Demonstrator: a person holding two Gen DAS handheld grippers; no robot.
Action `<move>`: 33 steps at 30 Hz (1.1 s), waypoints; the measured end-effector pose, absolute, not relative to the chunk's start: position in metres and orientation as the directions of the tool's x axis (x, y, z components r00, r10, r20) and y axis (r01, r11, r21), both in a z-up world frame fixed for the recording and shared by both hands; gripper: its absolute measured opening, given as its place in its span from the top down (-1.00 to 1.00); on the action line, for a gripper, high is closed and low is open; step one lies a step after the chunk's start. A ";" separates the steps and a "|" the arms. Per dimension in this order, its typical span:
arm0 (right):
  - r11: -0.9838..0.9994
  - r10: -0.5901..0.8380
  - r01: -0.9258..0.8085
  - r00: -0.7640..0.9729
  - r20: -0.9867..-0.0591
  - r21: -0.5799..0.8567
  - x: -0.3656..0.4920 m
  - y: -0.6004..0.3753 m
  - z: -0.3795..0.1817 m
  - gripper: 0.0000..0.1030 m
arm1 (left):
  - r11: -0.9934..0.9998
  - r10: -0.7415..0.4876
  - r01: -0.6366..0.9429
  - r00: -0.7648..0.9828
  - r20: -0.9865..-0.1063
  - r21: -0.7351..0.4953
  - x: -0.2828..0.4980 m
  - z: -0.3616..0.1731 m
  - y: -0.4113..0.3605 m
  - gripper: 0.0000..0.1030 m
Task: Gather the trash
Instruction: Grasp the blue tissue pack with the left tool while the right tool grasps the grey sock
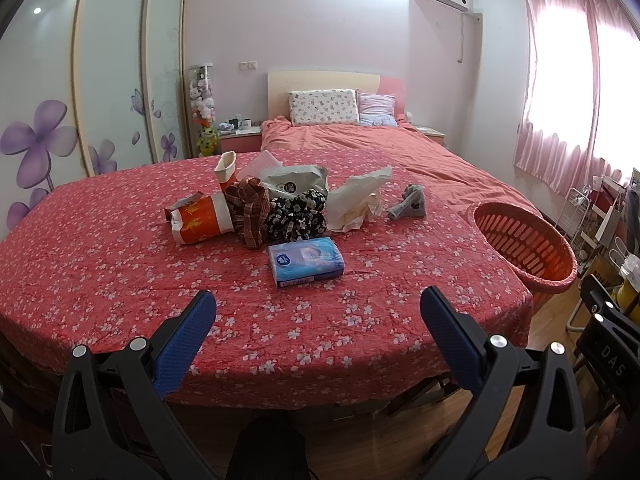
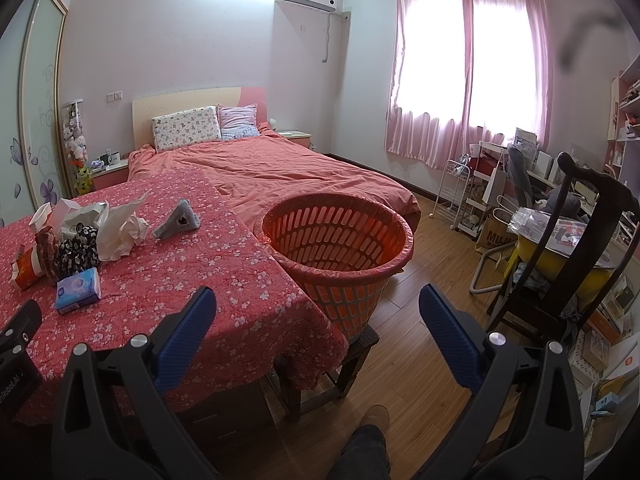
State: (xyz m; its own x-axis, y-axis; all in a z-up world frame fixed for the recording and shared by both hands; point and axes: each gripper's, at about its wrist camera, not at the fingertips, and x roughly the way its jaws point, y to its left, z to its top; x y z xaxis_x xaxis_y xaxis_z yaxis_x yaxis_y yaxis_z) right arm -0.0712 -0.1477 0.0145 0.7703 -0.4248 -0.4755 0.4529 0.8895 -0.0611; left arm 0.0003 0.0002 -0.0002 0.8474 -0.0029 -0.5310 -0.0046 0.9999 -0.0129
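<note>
A pile of trash and cloth lies on the red flowered table [image 1: 120, 264]: an orange-white wrapper [image 1: 198, 220], a crumpled white paper bag [image 1: 356, 200], a grey-white plastic pack [image 1: 294, 180], a paper cup [image 1: 225, 168], plaid and black flowered cloths, a grey sock [image 1: 410, 202] and a blue tissue pack [image 1: 306, 261]. An orange basket [image 2: 340, 248] stands on a stool at the table's right edge. My left gripper [image 1: 318, 312] is open and empty, short of the tissue pack. My right gripper [image 2: 318, 312] is open and empty, in front of the basket.
A bed with a red cover [image 2: 280, 168] lies behind the table. A dark wooden chair [image 2: 576, 248] and cluttered shelves stand to the right on the wooden floor [image 2: 420, 312]. A wardrobe [image 1: 120, 80] lines the left wall.
</note>
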 end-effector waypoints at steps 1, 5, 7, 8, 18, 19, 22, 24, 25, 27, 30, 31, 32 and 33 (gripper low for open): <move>0.890 -0.424 0.452 0.771 -0.475 -0.061 -0.071 -0.148 0.014 -0.93 | 1.000 -0.003 -0.005 0.847 -0.531 -0.013 0.000 0.000 0.000 -0.96; 0.890 -0.424 0.452 0.771 -0.476 -0.062 -0.071 -0.148 0.014 -0.93 | 1.000 -0.004 -0.004 0.847 -0.532 -0.013 0.000 0.000 0.000 -0.96; 0.890 -0.424 0.452 0.771 -0.475 -0.061 -0.071 -0.148 0.014 -0.93 | 1.000 -0.004 -0.004 0.846 -0.532 -0.014 0.000 0.000 0.000 -0.96; 0.890 -0.424 0.452 0.771 -0.475 -0.061 -0.070 -0.148 0.014 -0.93 | 1.000 -0.004 -0.004 0.846 -0.533 -0.014 0.000 0.000 0.000 -0.96; 0.900 -0.412 0.431 0.787 -0.460 -0.068 -0.068 -0.144 0.013 -0.93 | 1.000 0.002 -0.012 0.846 -0.533 -0.014 -0.002 -0.007 -0.005 -0.96; 0.904 -0.403 0.422 0.791 -0.461 -0.067 -0.066 -0.143 0.015 -0.93 | 1.000 0.003 -0.015 0.846 -0.533 -0.017 -0.001 -0.007 -0.003 -0.96; 0.917 -0.371 0.397 0.799 -0.473 -0.048 -0.057 -0.141 0.012 -0.93 | 0.999 0.014 -0.030 0.847 -0.532 -0.021 0.006 -0.009 0.007 -0.96; 0.926 -0.343 0.376 0.804 -0.485 -0.031 -0.048 -0.137 0.010 -0.93 | 0.998 0.024 -0.049 0.844 -0.536 -0.031 0.010 -0.011 0.017 -0.96; 0.931 -0.327 0.363 0.807 -0.491 -0.024 -0.046 -0.135 0.009 -0.93 | 0.998 0.022 -0.052 0.841 -0.540 -0.039 0.012 -0.011 0.024 -0.96; 0.940 -0.300 0.341 0.812 -0.501 -0.010 -0.037 -0.131 0.007 -0.93 | 0.996 0.040 -0.077 0.836 -0.547 -0.045 0.018 -0.013 0.037 -0.96; 0.954 -0.248 0.301 0.818 -0.519 0.018 -0.019 -0.121 0.004 -0.93 | 0.992 0.061 -0.111 0.827 -0.558 -0.056 0.027 -0.016 0.057 -0.96; 0.956 -0.237 0.291 0.819 -0.523 0.022 -0.014 -0.118 0.003 -0.93 | 0.991 0.066 -0.119 0.824 -0.562 -0.058 0.031 -0.017 0.061 -0.96; 0.960 -0.223 0.277 0.822 -0.524 0.028 -0.007 -0.114 0.003 -0.93 | 0.990 0.071 -0.127 0.821 -0.566 -0.061 0.033 -0.017 0.066 -0.96; 0.963 -0.214 0.268 0.825 -0.523 0.029 -0.001 -0.112 0.003 -0.93 | 0.988 0.080 -0.140 0.819 -0.569 -0.062 0.036 -0.018 0.071 -0.96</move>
State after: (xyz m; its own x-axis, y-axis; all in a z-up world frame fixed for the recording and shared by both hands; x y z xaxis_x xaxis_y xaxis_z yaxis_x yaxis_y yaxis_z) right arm -0.0012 -0.1116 0.0032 0.8252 -0.2139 -0.5228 0.2683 0.9629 0.0294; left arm 0.0363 0.0712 -0.0177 0.8186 0.0805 -0.5687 -0.1403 0.9882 -0.0621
